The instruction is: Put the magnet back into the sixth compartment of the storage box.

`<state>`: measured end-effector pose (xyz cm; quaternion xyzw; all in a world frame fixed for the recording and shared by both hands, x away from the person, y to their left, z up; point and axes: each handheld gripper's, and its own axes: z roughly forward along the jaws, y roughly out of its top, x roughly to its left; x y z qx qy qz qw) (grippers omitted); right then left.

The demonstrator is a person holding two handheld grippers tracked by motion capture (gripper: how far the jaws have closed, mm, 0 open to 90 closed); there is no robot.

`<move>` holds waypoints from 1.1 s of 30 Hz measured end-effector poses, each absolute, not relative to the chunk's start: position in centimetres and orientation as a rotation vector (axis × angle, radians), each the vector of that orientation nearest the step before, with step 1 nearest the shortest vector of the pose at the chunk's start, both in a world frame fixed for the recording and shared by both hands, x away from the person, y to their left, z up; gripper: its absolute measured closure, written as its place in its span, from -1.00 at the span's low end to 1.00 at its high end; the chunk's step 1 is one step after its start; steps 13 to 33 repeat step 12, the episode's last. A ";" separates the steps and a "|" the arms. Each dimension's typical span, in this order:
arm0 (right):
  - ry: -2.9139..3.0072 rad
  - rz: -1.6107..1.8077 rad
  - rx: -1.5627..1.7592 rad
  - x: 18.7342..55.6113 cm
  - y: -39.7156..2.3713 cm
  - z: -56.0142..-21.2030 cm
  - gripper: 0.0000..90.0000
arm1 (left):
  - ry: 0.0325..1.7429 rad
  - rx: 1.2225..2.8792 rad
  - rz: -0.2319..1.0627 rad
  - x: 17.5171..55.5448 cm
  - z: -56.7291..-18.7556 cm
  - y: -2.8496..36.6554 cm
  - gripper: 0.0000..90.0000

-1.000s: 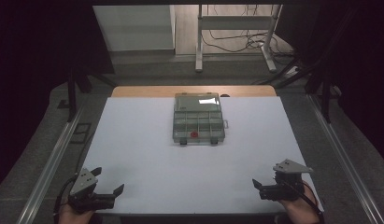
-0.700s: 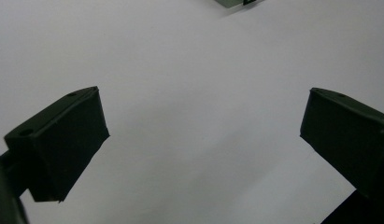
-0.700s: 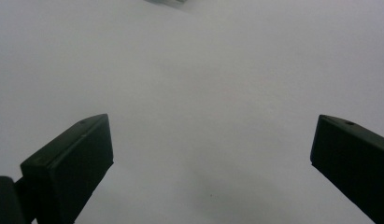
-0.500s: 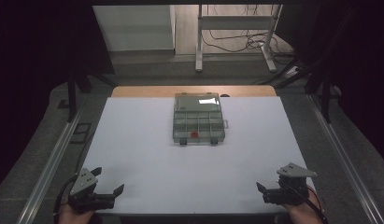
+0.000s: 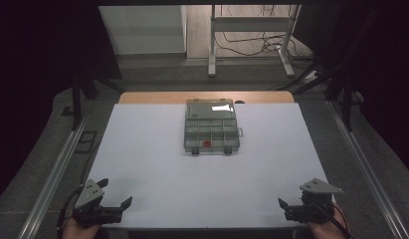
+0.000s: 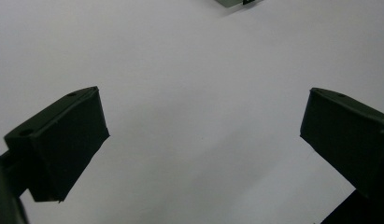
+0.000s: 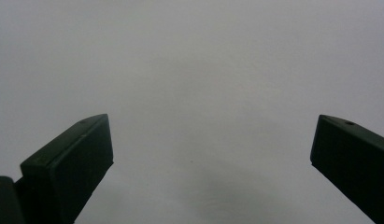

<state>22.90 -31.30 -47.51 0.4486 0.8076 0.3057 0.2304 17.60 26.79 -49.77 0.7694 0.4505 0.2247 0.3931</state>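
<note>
At the near edge of the white table (image 5: 157,189), we see the left hand-held gripper (image 5: 111,203) and the right hand-held gripper (image 5: 290,208) poised at opposite corners, each with its jaws spread wide and nothing between them, as both gripper views confirm. Well ahead of both, near the far middle of the table, lies a clear compartment organizer box (image 5: 211,126), its lid apparently shut, its long axis running away from the person toward the far edge. From the left hand-held gripper the box lies forward and to the right; from the right one, forward and to the left. We judge the two about equally far from it, so neither hand has a clear advantage for a first reach. A small red item (image 5: 206,143) sits in a compartment of the near row, but we cannot make out what it is. Glare on the far part of the lid hides what lies beneath, and the other compartments are too small to read. Just a corner of the box (image 6: 234,2) enters the left gripper view, cut off by the top edge.
</note>
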 end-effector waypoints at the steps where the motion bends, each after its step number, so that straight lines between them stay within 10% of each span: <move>1: 2.219 0.840 1.234 22.9 -31.3 -47.5 -1.00 | 1.142 1.954 0.571 17.6 -49.8 26.8 -0.97; 33: 2.221 0.811 1.254 22.9 -31.6 -47.6 -1.00 | 1.136 1.961 0.573 17.7 -49.7 26.6 -0.97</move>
